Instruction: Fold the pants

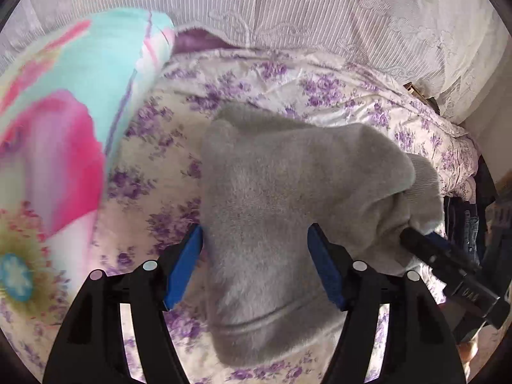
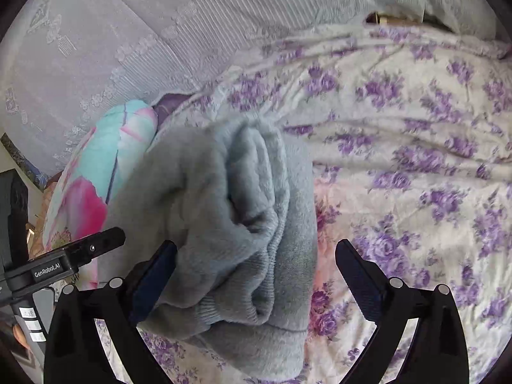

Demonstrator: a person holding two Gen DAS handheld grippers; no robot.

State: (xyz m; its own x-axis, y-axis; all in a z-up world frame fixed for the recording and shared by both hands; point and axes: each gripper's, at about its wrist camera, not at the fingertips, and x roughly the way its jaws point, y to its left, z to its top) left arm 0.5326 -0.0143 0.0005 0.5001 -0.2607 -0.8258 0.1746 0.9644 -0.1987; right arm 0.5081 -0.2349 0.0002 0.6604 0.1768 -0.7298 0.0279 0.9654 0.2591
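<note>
Grey fleece pants (image 1: pixel 272 198) lie folded in a thick bundle on the floral bedspread (image 1: pixel 320 89). My left gripper (image 1: pixel 256 262) is open, its blue fingers (image 1: pixel 185 265) straddling the bundle's near end without pinching it. The right gripper's tip (image 1: pixel 425 249) shows at the bundle's right edge. In the right wrist view the pants (image 2: pixel 224 217) show stacked folds and a ribbed cuff. My right gripper (image 2: pixel 256 275) is open, its left finger (image 2: pixel 153 281) against the fabric, its right finger apart from it. The left gripper's body (image 2: pixel 64 262) shows at left.
A turquoise and pink flowered pillow (image 1: pixel 64 121) lies left of the pants, also in the right wrist view (image 2: pixel 102 166). A white lace curtain (image 1: pixel 288 6) hangs behind the bed. Dark clothes (image 1: pixel 467 220) hang past the bed's right edge.
</note>
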